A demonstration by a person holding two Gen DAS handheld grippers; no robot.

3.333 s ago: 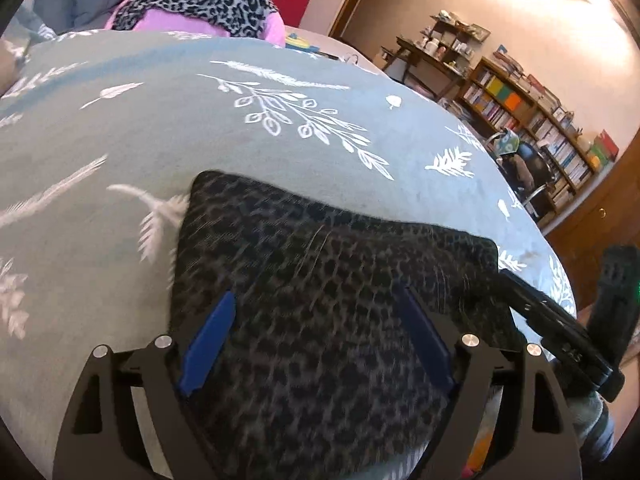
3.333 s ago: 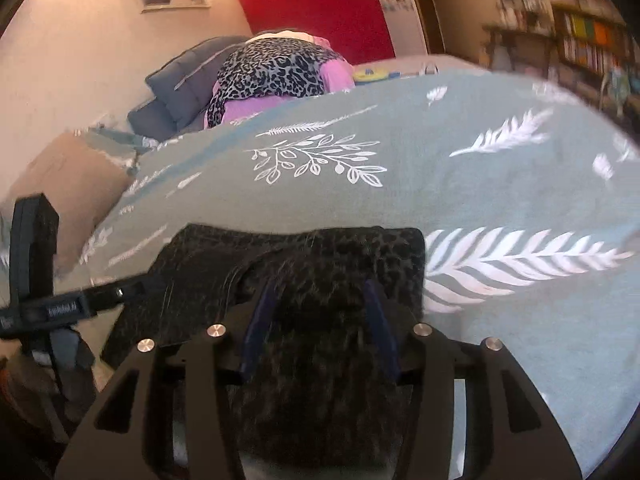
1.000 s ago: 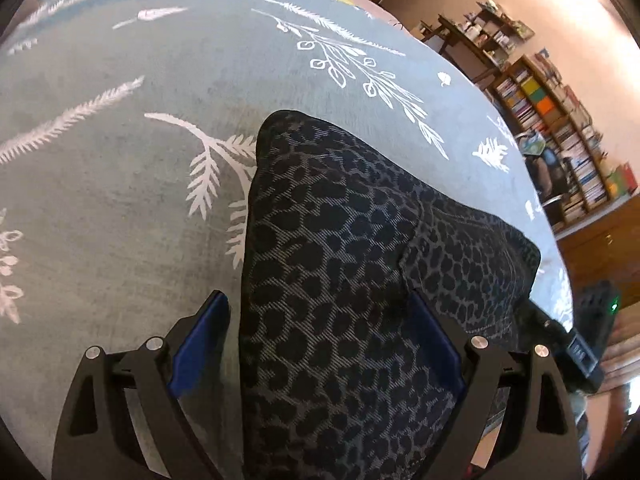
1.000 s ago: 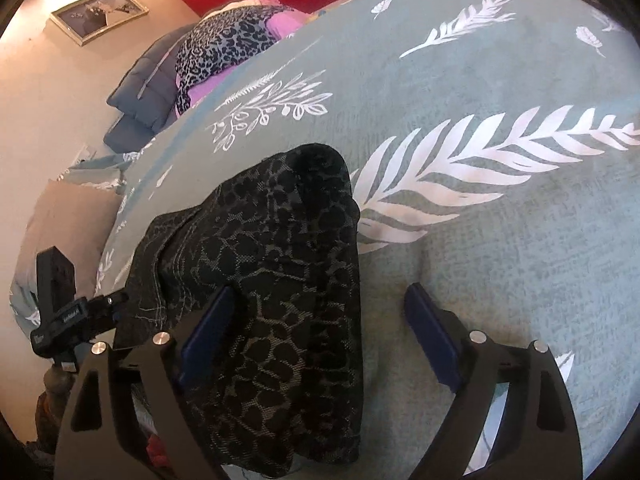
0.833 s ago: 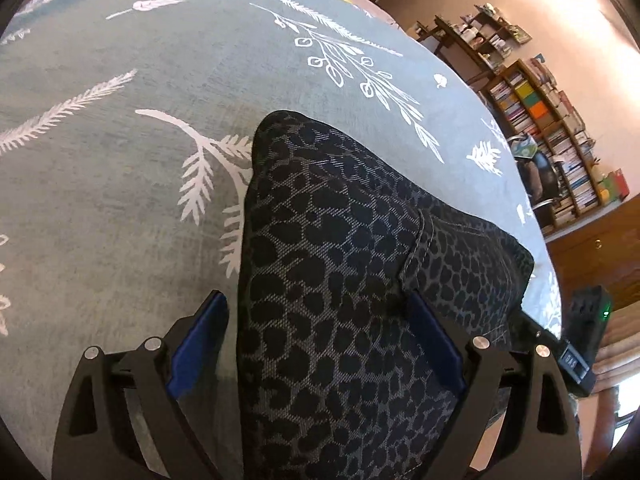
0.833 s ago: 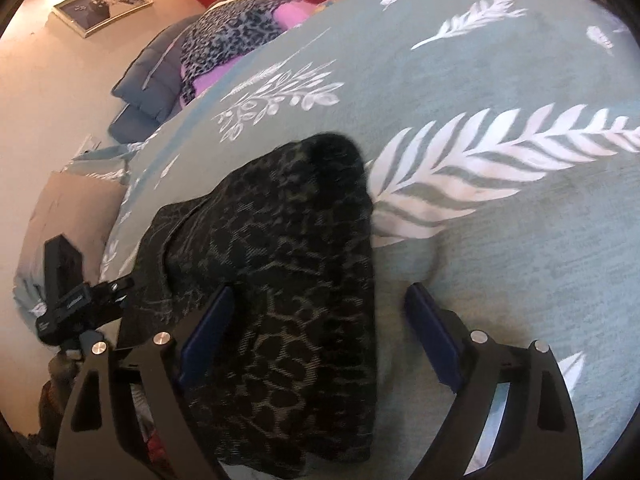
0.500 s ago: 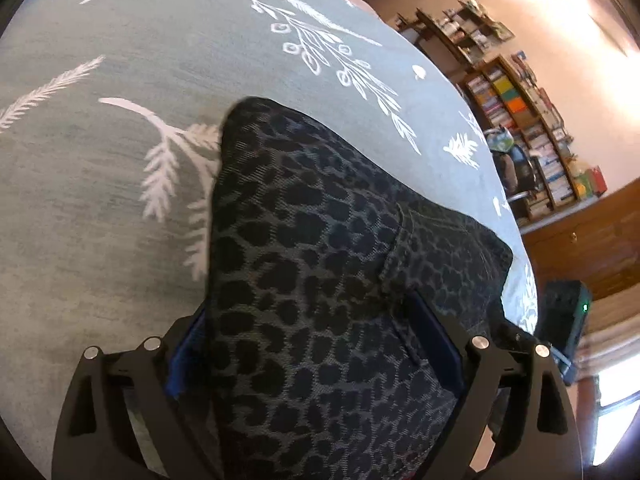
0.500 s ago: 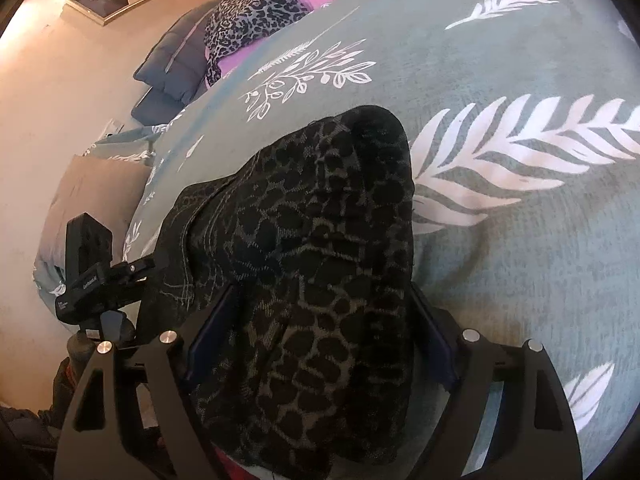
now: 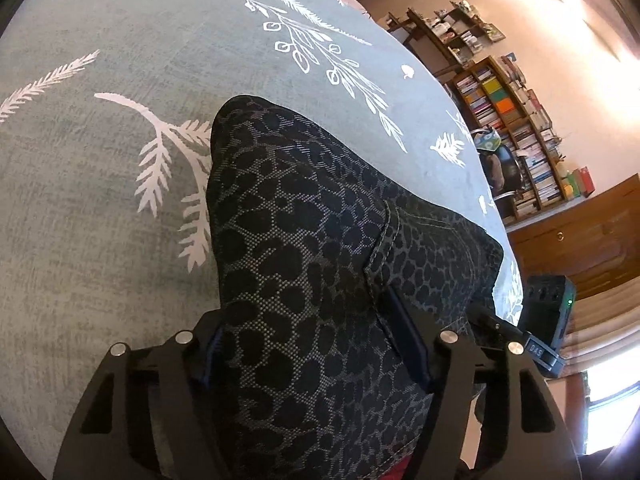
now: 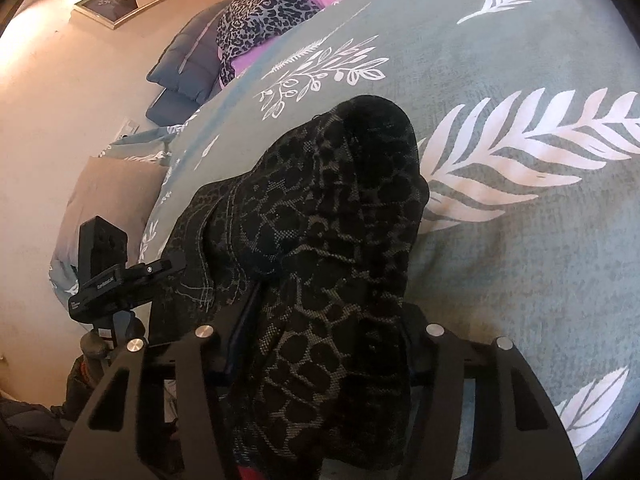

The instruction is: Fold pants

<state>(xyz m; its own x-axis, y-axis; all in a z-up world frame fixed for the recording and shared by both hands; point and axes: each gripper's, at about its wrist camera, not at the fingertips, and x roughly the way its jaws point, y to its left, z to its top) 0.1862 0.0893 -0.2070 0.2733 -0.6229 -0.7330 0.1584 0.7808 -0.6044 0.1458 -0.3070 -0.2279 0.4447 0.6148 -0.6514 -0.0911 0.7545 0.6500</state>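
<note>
The dark leopard-print pants (image 9: 304, 240) lie folded in a thick bundle at the near edge of the bed. My left gripper (image 9: 308, 344) straddles the bundle's left end, its blue-padded fingers (image 9: 404, 332) pressed against the cloth on both sides. In the right wrist view the pants (image 10: 340, 220) bulge up between the fingers of my right gripper (image 10: 320, 344), which has closed in on the bundle's right end. Each gripper shows at the edge of the other's view, the right gripper (image 9: 520, 344) and the left gripper (image 10: 120, 276).
The bed cover (image 9: 100, 200) is grey-green with white leaf prints and stretches far ahead (image 10: 520, 80). Pillows and a leopard and pink pile (image 10: 272, 4) lie at the headboard. Bookshelves (image 9: 520, 132) and a wooden cabinet (image 9: 580, 232) stand beyond the bed's right side.
Both grippers have moved in over the ends of the folded pants and their fingers have narrowed from wide open to pressing on the cloth. The bundle has bunched up higher.
</note>
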